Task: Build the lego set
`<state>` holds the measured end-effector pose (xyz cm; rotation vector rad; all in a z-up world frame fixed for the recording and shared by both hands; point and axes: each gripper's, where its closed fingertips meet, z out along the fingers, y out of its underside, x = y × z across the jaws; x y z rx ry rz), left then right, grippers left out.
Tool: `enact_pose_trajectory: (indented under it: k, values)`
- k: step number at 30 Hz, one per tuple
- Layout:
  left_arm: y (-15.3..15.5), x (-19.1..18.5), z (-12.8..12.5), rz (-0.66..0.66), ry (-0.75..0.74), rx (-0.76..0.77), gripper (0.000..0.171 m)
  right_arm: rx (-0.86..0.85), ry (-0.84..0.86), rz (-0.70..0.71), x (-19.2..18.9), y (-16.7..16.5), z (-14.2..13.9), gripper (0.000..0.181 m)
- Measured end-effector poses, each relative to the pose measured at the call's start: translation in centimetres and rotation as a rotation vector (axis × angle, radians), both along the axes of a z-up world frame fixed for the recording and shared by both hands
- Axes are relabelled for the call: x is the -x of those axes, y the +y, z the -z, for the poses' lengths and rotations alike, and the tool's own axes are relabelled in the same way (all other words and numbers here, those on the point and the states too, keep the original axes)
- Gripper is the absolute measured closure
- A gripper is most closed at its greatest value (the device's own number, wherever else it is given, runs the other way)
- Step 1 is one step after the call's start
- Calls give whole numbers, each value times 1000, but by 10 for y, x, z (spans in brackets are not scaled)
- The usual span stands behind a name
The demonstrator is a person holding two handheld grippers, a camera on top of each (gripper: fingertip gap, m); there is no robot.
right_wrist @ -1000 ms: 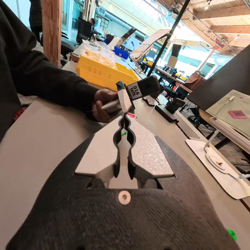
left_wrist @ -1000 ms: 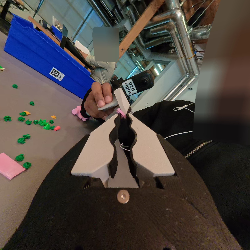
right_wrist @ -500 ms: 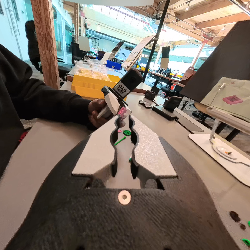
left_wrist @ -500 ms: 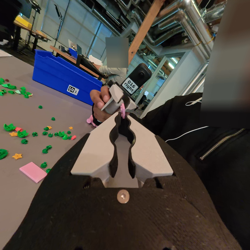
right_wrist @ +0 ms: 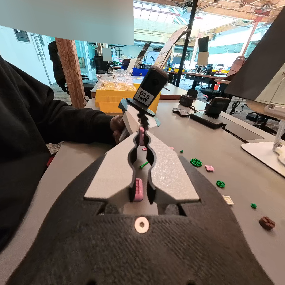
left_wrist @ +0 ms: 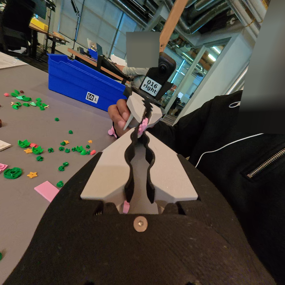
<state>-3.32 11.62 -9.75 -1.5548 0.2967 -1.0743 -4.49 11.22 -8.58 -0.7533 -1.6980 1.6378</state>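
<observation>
My two grippers meet tip to tip above the grey table [left_wrist: 86, 126]. A small pink lego assembly [left_wrist: 143, 125] sits between them, edge-on and partly hidden. In the left wrist view my left gripper [left_wrist: 139, 134] closes on its near end, and the right gripper faces me, gripping its far end. In the right wrist view my right gripper [right_wrist: 141, 136] is shut on the pink assembly [right_wrist: 141, 137], and the left gripper's tips touch its top. A pink brick [right_wrist: 138, 192] lies on the table below my right fingers.
Several green and orange lego bits [left_wrist: 67, 148], a green round plate [left_wrist: 13, 172] and a pink tile [left_wrist: 46, 190] lie at my left. A blue bin [left_wrist: 80, 83] stands behind. A green wheel [right_wrist: 196, 162], a brown piece [right_wrist: 266, 224], a yellow bin [right_wrist: 111, 98] and a white stand base [right_wrist: 265, 155] show on the right. Left and right tips are no more than a few centimetres apart. Both grippers' tips are roughly 15 cm from the pink tile [left_wrist: 46, 190].
Both grippers have tilted toward level and stayed tip to tip, so more table shows. My right jaws, wider half a second ago, have narrowed onto the pink assembly.
</observation>
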Motion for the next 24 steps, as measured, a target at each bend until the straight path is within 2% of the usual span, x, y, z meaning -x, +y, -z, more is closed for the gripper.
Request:
enact_pose_trajectory:
  k: [6, 8, 11, 15, 17, 20, 24]
  values:
    - [3, 4, 0, -57, 54, -14, 132, -43, 24, 30, 0, 6, -3, 178]
    - [4, 5, 3, -78, 108, -13, 125, -100, 34, 54, 1, 8, 0, 178]
    - [4, 5, 13, -99, 241, 3, 119, -179, 46, 103, 2, 11, 4, 179]
    - [4, 12, 49, -143, 513, 92, 114, -306, 43, 181, -12, 7, 16, 179]
    - [1, 13, 62, -142, 567, 140, 114, -447, 38, 220, -27, 0, 28, 179]
    - [-6, 6, 73, -90, 561, 195, 111, -742, 20, 303, -48, 0, 51, 179]
    - [-8, -1, 85, -64, 602, 249, 97, -969, -64, 289, -69, -5, 86, 178]
